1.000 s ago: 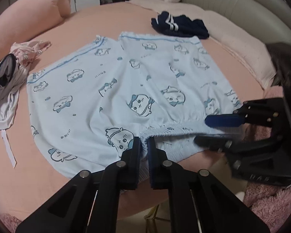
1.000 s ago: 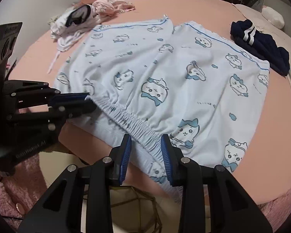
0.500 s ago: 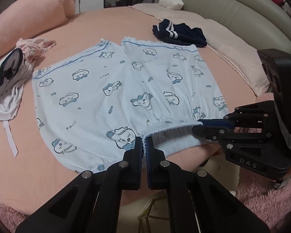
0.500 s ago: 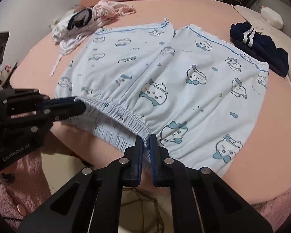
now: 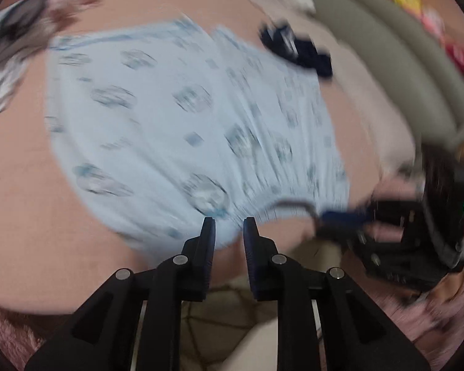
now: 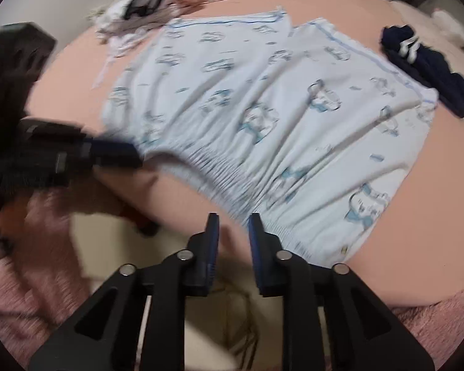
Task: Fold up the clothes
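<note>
Light blue shorts (image 5: pixel 185 117) with a cartoon print lie spread flat on the pink bed (image 5: pixel 31 216), gathered waistband toward me. My left gripper (image 5: pixel 229 225) is open, and the waistband's edge sits just past its tips. In the right wrist view the shorts (image 6: pixel 278 108) lie the same way. There my right gripper (image 6: pixel 233 219) is open at the bed's edge, its right finger beside the waistband (image 6: pixel 225 170). The left gripper (image 6: pixel 117 151) shows blurred at the waistband's left end. The right gripper (image 5: pixel 337 216) shows blurred at the other end.
A navy garment (image 6: pixel 423 58) lies beyond the far right leg hem. A heap of white and pink clothes (image 6: pixel 148 6) sits at the far left. A padded grey headboard (image 5: pixel 386 46) curves behind the bed. A pink rug (image 6: pixel 31 293) covers the floor below the bed's edge.
Both grippers were shut on the waistband half a second ago and have now opened and let it go. The left wrist view is blurred by fast motion.
</note>
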